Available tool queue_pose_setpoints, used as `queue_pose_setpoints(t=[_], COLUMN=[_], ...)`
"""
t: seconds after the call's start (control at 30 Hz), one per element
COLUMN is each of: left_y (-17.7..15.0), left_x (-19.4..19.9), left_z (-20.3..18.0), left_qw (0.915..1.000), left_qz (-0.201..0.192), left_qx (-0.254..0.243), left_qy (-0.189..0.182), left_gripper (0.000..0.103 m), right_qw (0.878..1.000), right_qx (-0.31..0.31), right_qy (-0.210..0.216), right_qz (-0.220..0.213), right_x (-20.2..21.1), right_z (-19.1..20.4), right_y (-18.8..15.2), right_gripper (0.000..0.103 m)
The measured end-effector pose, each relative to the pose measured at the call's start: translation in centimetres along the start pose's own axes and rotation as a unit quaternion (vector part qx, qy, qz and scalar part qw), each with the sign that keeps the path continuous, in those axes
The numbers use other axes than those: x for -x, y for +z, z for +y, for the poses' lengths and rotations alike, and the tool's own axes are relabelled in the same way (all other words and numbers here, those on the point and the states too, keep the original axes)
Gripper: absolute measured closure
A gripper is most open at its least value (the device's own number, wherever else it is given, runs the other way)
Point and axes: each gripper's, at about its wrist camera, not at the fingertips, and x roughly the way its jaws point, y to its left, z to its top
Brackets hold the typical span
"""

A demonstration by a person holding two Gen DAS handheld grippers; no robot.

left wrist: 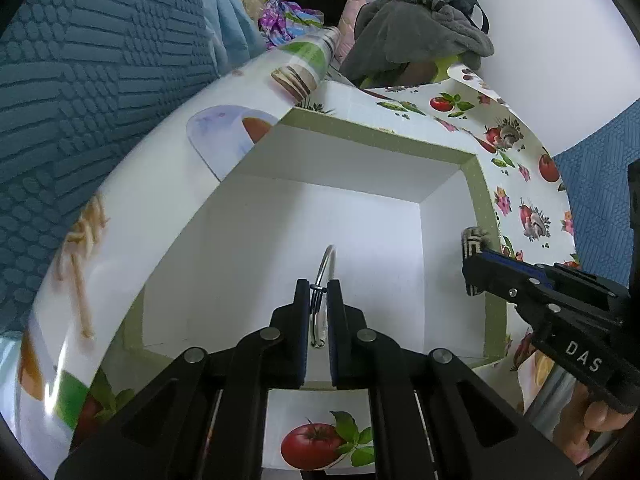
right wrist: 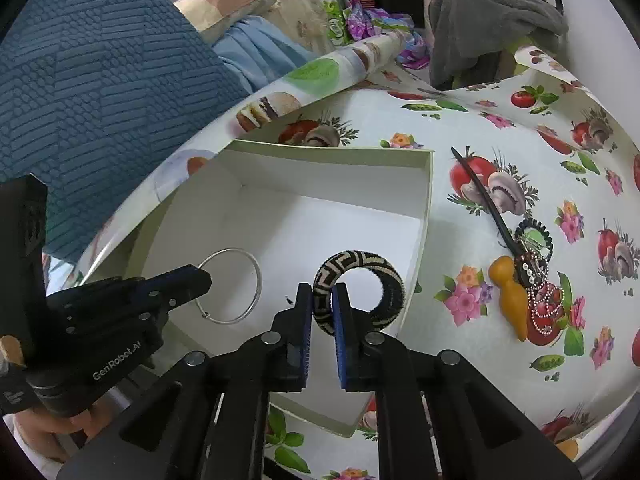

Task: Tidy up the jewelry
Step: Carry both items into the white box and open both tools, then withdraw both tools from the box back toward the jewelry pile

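Jewelry half sorted, by the look of it. Silver hoop (right wrist: 230,286) pinched in left gripper (left wrist: 319,292), hanging low inside white box (right wrist: 426,208), close to the floor or maybe touching it, hard to call. Woven bangle (right wrist: 358,290) between the blades of right gripper (right wrist: 322,300), also down in the box near its right wall; pads right up against it, though can't tell how hard that grip bites. Nothing lying loose in the box, so zero pieces actually dropped off. Both probably about to be let go.

Left to do: beaded chain (right wrist: 542,300), black scalloped ring (right wrist: 534,236) and long black clip (right wrist: 486,200), all bunched together on the tablecloth (right wrist: 400,120) well right of the box. Orange gourd-shaped thing (right wrist: 512,296) sitting against that pile, no idea if jewelry or not.

Around: blue textured cushion (right wrist: 100,80) on the left, grey clothes (right wrist: 492,16) heaped at the back, purple fabric (right wrist: 376,20) too. Nothing really blocking the box, wide open top. Only nuisance: chain tangled with the clip, likely to come up together.
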Motion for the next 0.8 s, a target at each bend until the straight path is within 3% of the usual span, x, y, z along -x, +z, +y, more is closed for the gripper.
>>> queue_pose_setpoints(t=[0.07, 0.17, 0.23, 0.27, 0.3, 0.8], left_y=[0.1, 0.4, 0.6, 0.7, 0.7, -0.9], left_x=[0.4, 1.6, 2.7, 3.3, 3.9, 13.3], left_z=[0.0, -0.4, -0.9, -1.0, -1.2, -7.0], left_qw=[1.0000, 0.9999, 0.9996, 0.9994, 0.9990, 0.9885], left_qz=[-0.002, -0.015, -0.026, -0.033, -0.042, -0.150], left_qx=[0.004, 0.004, 0.001, 0.002, 0.003, -0.022], left_qy=[-0.004, 0.002, 0.008, 0.014, 0.017, 0.010], left_gripper=[0.095, 0.094, 0.080, 0.064, 0.056, 0.056], right_qw=[1.000, 1.000, 0.999, 0.999, 0.999, 0.985], right_qx=[0.000, 0.006, 0.008, 0.009, 0.010, 0.035], right_qy=[0.000, 0.001, 0.003, 0.007, 0.009, -0.003], right_qz=[-0.006, -0.022, -0.033, -0.042, -0.049, -0.168], right_x=[0.6, 2.1, 3.2, 4.2, 4.9, 17.4], right_z=[-0.1, 0.0, 0.0, 0.0, -0.1, -1.4], right_y=[0.2, 0.5, 0.7, 0.8, 0.9, -1.8], right_gripper=[0.081, 0.078, 0.075, 0.075, 0.075, 0.070])
